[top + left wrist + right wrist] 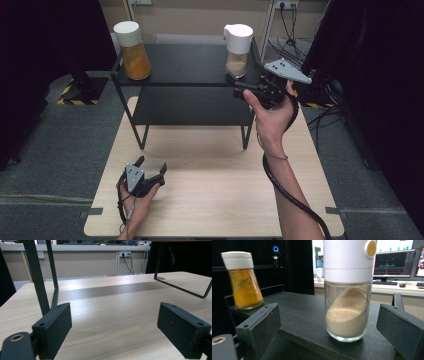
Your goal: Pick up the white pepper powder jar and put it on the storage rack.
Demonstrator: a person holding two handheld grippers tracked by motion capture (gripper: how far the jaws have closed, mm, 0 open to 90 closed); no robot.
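A glass jar of beige powder [236,55] [348,315] with a white cap stands at the right end of the black shelf's top board [190,65] [304,312]. My right gripper [236,86] [328,325] is held at that board's front right edge and points at the jar. Its jaws are open; the jar stands just ahead of them, and the pads [262,327] do not touch it. My left gripper [152,163] [115,325] rests low on the wooden table [210,175] [112,315] at the front left, open, with nothing between its pads.
A jar of orange powder [132,50] [244,287] with a white lid stands at the top board's left end. The shelf has a lower board [192,106] and thin black legs [37,277] on the table. Cables and dark equipment lie to the right.
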